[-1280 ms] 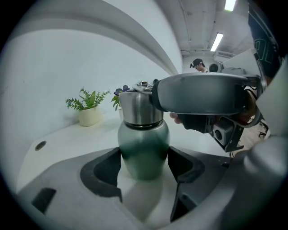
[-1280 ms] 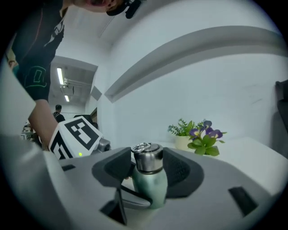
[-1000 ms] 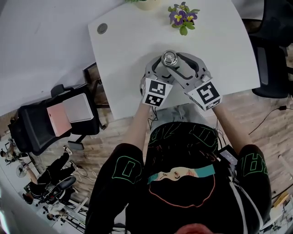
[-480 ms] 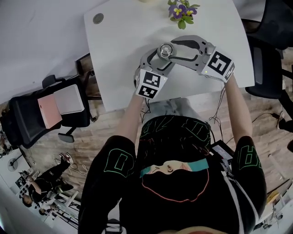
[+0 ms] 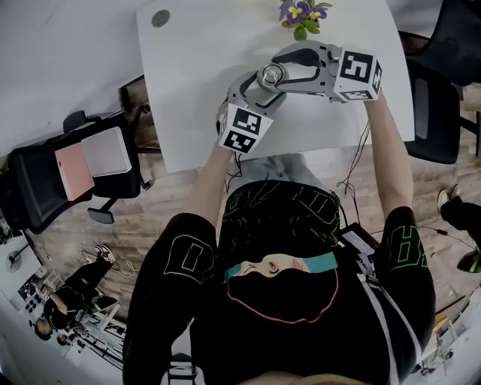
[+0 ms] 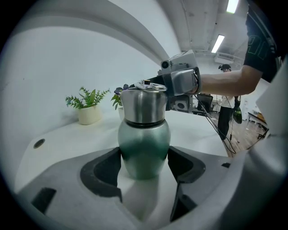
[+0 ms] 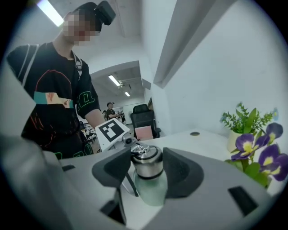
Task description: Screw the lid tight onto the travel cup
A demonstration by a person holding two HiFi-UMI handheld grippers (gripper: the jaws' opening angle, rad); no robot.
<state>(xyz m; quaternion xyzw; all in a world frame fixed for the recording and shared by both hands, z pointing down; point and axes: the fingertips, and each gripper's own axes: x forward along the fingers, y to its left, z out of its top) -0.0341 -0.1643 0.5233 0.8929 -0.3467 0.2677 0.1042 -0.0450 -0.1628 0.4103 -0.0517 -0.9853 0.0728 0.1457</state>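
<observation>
**Right gripper swung round the lid, 5 to 3 o'clock: tightening not confirmed**

Found cup [image 6: 144, 150] upright on white table [image 5: 195, 83], toward its 6 o'clock edge, with lid [image 7: 146, 162] already seated on the neck. Clamped low on the green body by left gripper [image 6: 144, 165], both pads touching, reaching in from 7 o'clock, same as a second ago. Flanked at the lid by right gripper [image 7: 147, 169]: fairly wide spread, pads against the steel on both sides, no gap seen.

Over the last second: swung from about 5 o'clock of the cup round to 3 o'clock, anticlockwise from above, spread unchanged. No shift of cup against left gripper.

Reads as a wind-back for a fresh stroke, since anticlockwise loosens a usual thread. Cannot tell whether the lid turned along; if so, backed off, not tightened. Probably calls for a clockwise turn next, body held still. Purple flowers [image 5: 301, 13] at 1 o'clock, well apart, no obstruction.
</observation>
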